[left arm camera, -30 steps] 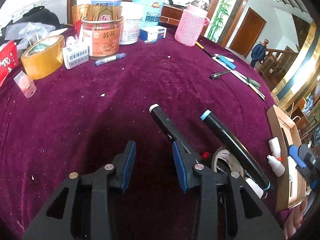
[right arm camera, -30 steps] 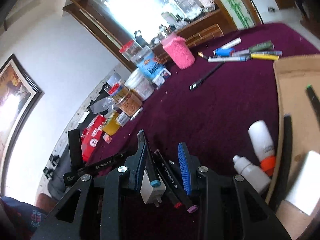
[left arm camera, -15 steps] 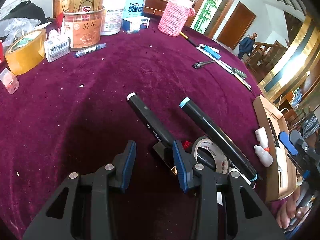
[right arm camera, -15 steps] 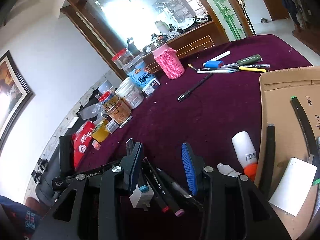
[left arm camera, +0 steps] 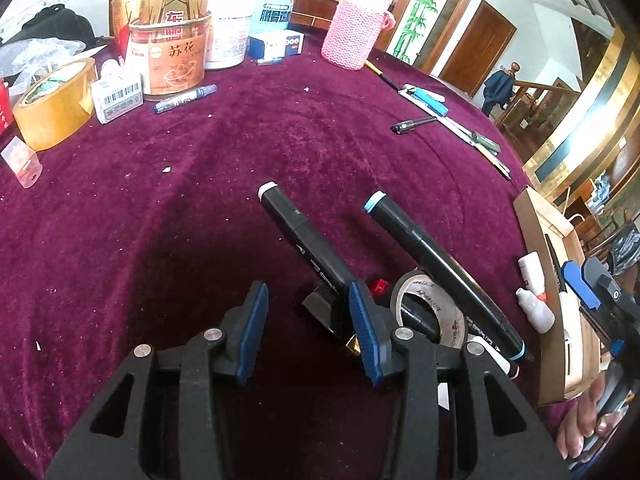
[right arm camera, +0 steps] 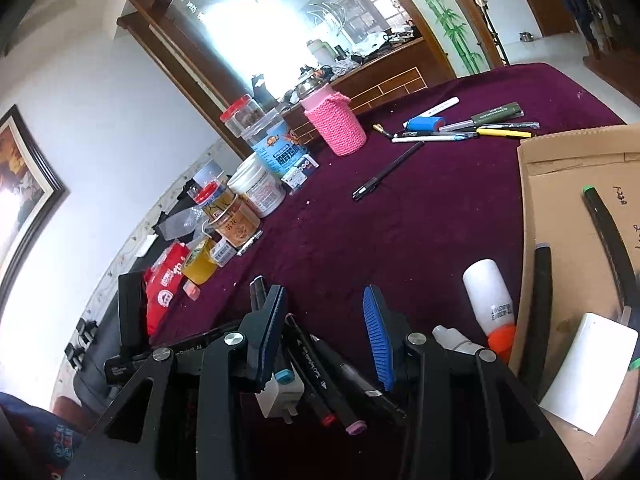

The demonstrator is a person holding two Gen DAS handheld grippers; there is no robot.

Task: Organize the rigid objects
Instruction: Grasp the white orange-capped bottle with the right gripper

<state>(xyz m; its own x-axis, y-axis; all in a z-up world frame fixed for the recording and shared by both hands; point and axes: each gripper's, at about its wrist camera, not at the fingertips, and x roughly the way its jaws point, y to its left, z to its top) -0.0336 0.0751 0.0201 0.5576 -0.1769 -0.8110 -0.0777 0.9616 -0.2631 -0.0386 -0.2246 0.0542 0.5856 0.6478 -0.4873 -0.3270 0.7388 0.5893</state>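
Observation:
In the left wrist view my left gripper (left arm camera: 308, 330) hovers low over the purple cloth. Its jaws are opening, with only a black clip's corner (left arm camera: 322, 306) by the right pad. A black marker with a white cap (left arm camera: 304, 236) runs under that pad. Beside it a blue-capped marker (left arm camera: 440, 272) rests on a tape roll (left arm camera: 434, 314). My right gripper (right arm camera: 326, 336) stands open above several black markers (right arm camera: 340, 380) and a white plug (right arm camera: 280, 394), gripping none. The cardboard box (right arm camera: 560, 168) to the right holds markers and a white card.
A white bottle with an orange cap (right arm camera: 490, 296) and a small dropper bottle (right arm camera: 452, 338) lie against the box. Tins, a pink knit-covered bottle (left arm camera: 356, 32) and yellow tape (left arm camera: 52, 104) crowd the far edge. Pens (left arm camera: 440, 108) lie far right. A hand (left arm camera: 584, 428) shows at the lower right.
Both grippers' jaws have spread a little wider. Both views have tilted slightly. The markers, tape roll and bottles lie where they were.

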